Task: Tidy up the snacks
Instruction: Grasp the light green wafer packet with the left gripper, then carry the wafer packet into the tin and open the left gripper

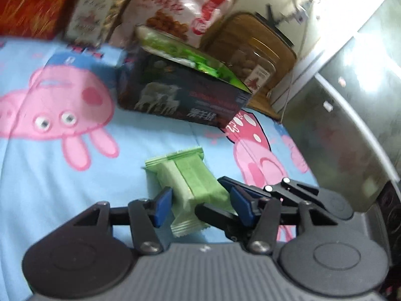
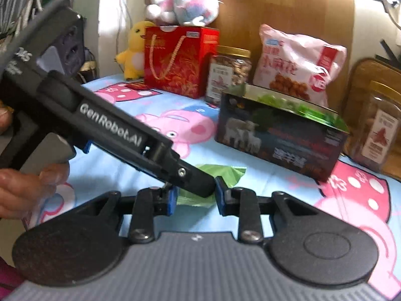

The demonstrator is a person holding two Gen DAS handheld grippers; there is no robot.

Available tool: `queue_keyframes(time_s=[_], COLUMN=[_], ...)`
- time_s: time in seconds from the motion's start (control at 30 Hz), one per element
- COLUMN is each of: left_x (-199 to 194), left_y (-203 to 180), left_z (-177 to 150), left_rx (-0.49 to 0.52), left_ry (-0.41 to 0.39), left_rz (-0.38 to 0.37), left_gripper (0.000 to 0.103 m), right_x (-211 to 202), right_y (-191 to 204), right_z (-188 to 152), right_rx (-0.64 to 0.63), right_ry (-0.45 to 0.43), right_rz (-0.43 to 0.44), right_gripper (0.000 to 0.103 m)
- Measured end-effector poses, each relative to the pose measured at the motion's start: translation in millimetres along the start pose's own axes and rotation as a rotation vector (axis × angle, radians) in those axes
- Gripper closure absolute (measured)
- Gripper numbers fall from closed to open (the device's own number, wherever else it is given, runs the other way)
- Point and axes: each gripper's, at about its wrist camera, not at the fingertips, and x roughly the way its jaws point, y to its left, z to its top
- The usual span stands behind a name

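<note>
A green snack packet [image 1: 190, 183] lies on the blue cartoon-print cloth [image 1: 50, 175]. My left gripper [image 1: 201, 204] stands open around it, blue pads close on either side. My right gripper [image 2: 195, 195] is open too. One black finger [image 2: 200, 183] of the left tool sits between its pads, with the packet [image 2: 220, 173] under and behind. In the left wrist view the right tool's fingers [image 1: 250, 188] come in from the right across the packet's edge. A dark open-topped box with sheep on it [image 1: 185, 92] [image 2: 280, 135] holds more green packets [image 1: 180, 50].
Behind the box stand a pink snack bag [image 2: 298, 62], a gold-lidded jar [image 2: 230, 70] and a red gift bag [image 2: 180, 60] with plush toys [image 2: 185, 2] on it. Another jar [image 2: 378, 130] is at the right. A hand [image 2: 27, 188] holds the left tool.
</note>
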Motion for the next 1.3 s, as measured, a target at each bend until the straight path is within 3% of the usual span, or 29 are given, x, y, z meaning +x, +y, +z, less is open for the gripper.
queue_keyframes(time_s=[0.13, 0.33, 0.43, 0.53, 0.7, 0.83, 1.0, 1.1, 1.3], left_x=[-14.8, -43.2, -54.9, -64.2, -64.4, -44.4, -10.1, -1.3, 3.5], left_y=[28.4, 71.3, 86.3, 88.9, 84.6, 69.3, 50.0, 33.8, 21.0], left_z=[-1.7, -6.2, -10.9, -13.3, -6.7, 0.6, 5.2, 4.8, 1.6], left_rx=[-0.114, -0.241, -0.28, -0.261, -0.22, -0.167, -0.115, -0.052, -0.008], left_ry=[-0.003, -0.047, -0.057, -0.078, -0.077, -0.037, 0.036, 0.03, 0.021], left_rz=[-0.026, 0.001, -0.044, -0.033, -0.063, -0.094, -0.079, -0.041, -0.001], left_gripper=[0.051, 0.052, 0.052, 0.052, 0.049, 0.047, 0.046, 0.046, 0.049], right_x=[14.5, 43.9, 51.8, 43.7, 20.3, 7.9, 12.6, 12.3, 15.4], right_y=[16.4, 39.9, 50.7, 50.7, 21.6, 1.0, -7.6, -2.1, 10.9], right_z=[8.2, 22.1, 25.0, 24.5, 13.4, -5.7, -22.0, -22.7, -19.3], right_rx=[-0.047, -0.084, -0.108, -0.1, 0.023, 0.093, 0.155, 0.13, 0.086], right_ry=[-0.013, 0.002, 0.023, -0.001, -0.022, 0.002, 0.07, 0.069, 0.05], right_rz=[0.045, 0.149, 0.179, 0.172, 0.093, 0.029, 0.014, 0.014, -0.004], right_gripper=[0.07, 0.07, 0.07, 0.069, 0.057, 0.028, 0.025, 0.025, 0.04])
